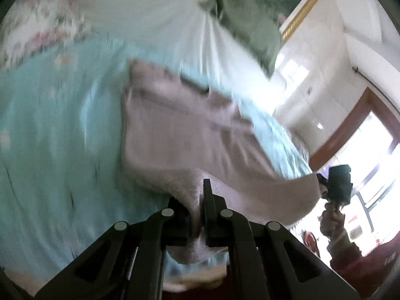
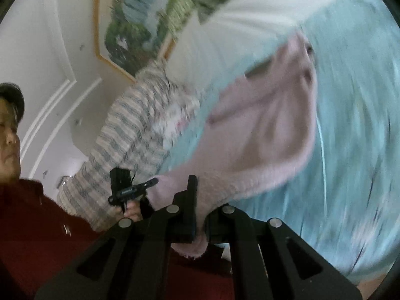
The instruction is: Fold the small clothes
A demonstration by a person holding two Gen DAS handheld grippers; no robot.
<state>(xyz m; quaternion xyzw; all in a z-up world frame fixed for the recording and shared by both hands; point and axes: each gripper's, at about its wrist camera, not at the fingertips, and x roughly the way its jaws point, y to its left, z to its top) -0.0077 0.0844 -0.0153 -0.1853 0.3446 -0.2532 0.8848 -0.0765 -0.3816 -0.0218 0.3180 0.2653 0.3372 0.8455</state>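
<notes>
A small pale pink garment is held up off a light blue bed sheet, stretched between both grippers. My left gripper is shut on one corner of it. My right gripper is shut on another corner of the pink garment. The right gripper also shows in the left wrist view at the garment's far end, and the left gripper shows in the right wrist view. Both views are blurred by motion.
The bed carries a white sheet, a green pillow and a striped blanket. A framed picture hangs on the white wall. The person in a red top stands by the bed. A doorway is at the right.
</notes>
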